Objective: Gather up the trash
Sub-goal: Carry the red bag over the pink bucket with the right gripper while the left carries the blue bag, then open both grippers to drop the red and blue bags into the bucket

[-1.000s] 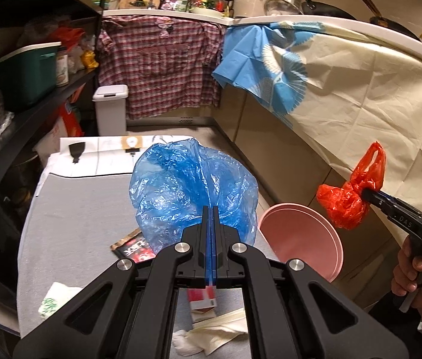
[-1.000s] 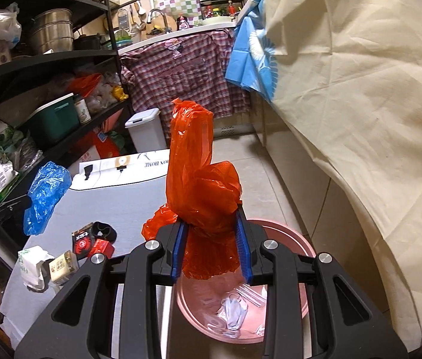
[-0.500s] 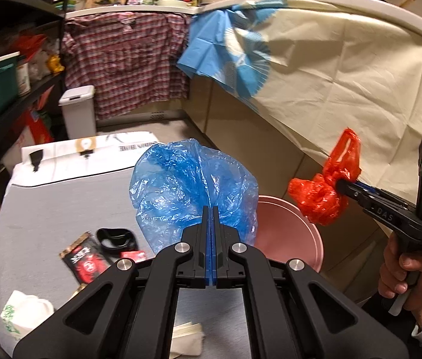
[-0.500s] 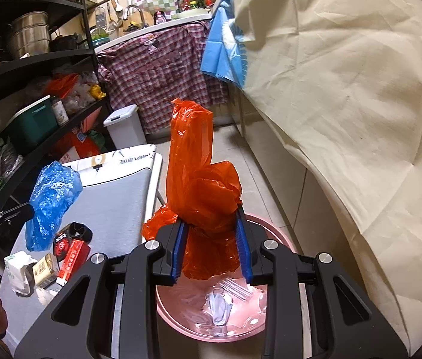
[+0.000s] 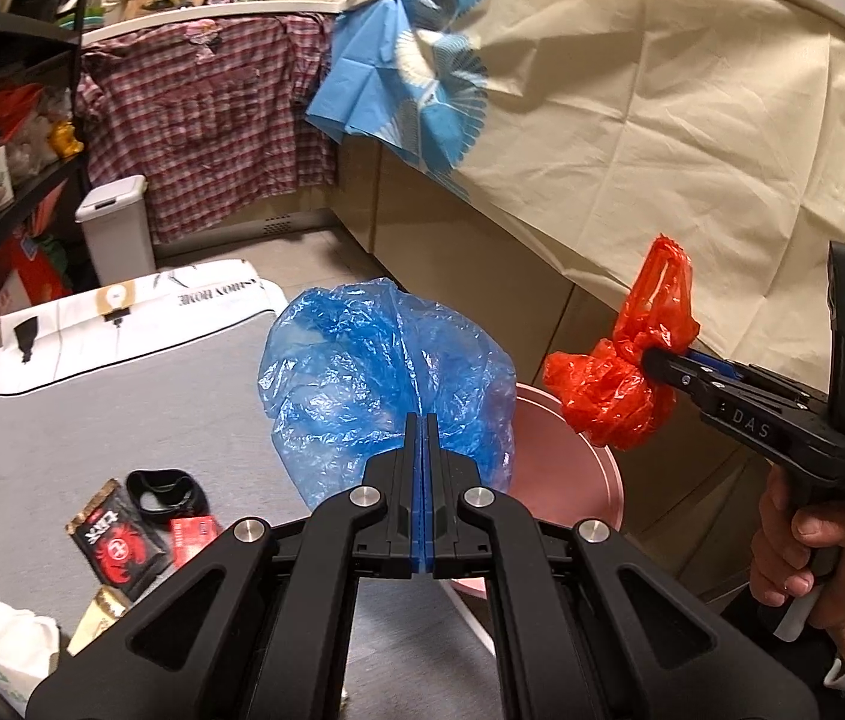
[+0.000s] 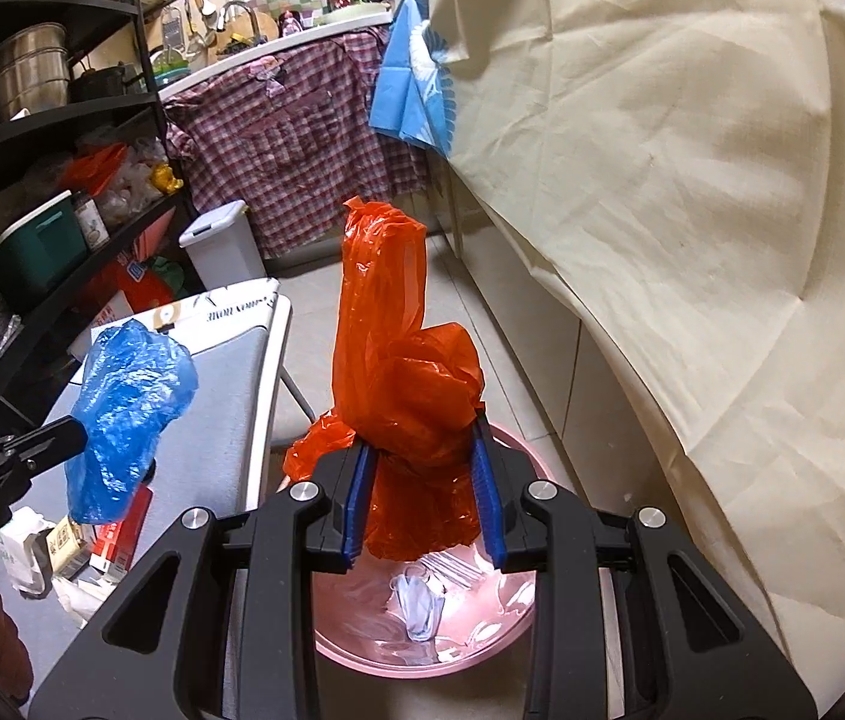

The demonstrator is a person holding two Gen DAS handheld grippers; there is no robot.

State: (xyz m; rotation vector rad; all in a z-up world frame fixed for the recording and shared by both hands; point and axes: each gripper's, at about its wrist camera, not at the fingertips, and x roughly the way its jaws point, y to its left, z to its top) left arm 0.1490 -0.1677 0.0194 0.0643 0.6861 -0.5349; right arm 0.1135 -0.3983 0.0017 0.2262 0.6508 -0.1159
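Orange bag clamped in our R gripper, above pink bin. L gripper pinched tight on blue bag, near bin's table-side rim. Risk: thin film clings to pads on release, drops outside rim.

My right gripper, at three o'clock in my left view, reads "DAS" in pale letters on its black body. At nine o'clock the white cloth shows "HOME", mirrored, with the word before it too blurred. At seven o'clock, the black packet carries red print I can't read.
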